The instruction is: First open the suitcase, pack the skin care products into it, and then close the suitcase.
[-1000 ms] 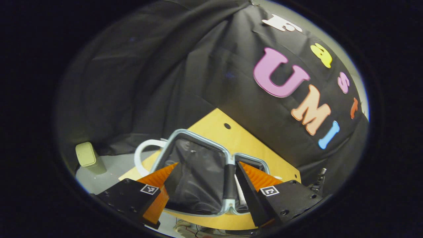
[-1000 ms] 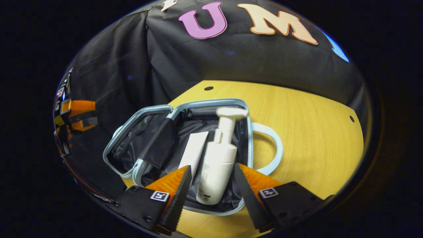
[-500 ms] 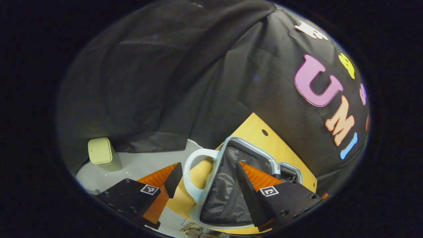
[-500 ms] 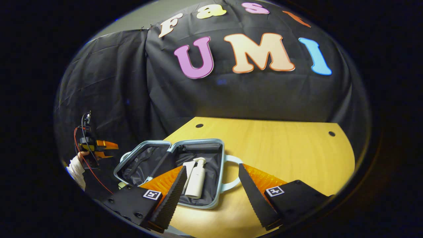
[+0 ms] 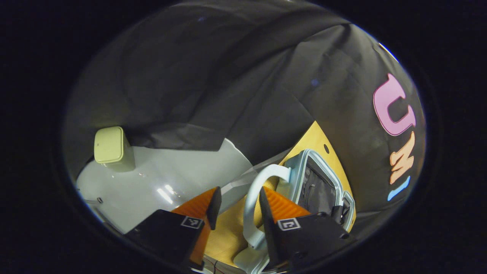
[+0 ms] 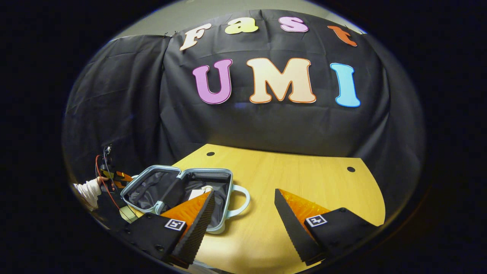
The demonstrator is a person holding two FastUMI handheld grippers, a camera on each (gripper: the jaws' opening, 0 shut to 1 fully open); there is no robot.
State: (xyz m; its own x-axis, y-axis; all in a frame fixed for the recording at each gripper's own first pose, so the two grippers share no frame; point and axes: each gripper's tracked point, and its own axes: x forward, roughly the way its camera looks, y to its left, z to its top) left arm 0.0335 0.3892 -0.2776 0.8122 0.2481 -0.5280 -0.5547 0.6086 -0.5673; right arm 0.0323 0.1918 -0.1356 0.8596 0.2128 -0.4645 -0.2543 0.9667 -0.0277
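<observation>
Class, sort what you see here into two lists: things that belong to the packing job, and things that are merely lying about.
Belongs to the job:
suitcase, open on the table
suitcase handle
white skin care product inside the suitcase
left gripper, jaws astride the handle
right gripper, jaws open

Lying about:
pale green box on the floor

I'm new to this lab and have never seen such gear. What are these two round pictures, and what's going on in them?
A person holds a two-finger claw in each hand, with a camera riding on each. In the left gripper view, the left claw is open, its fingers either side of the suitcase handle. In the right gripper view, the right claw hangs open and holds nothing above the wooden table. The suitcase lies open there with pale items inside. The other claw shows far left.
</observation>
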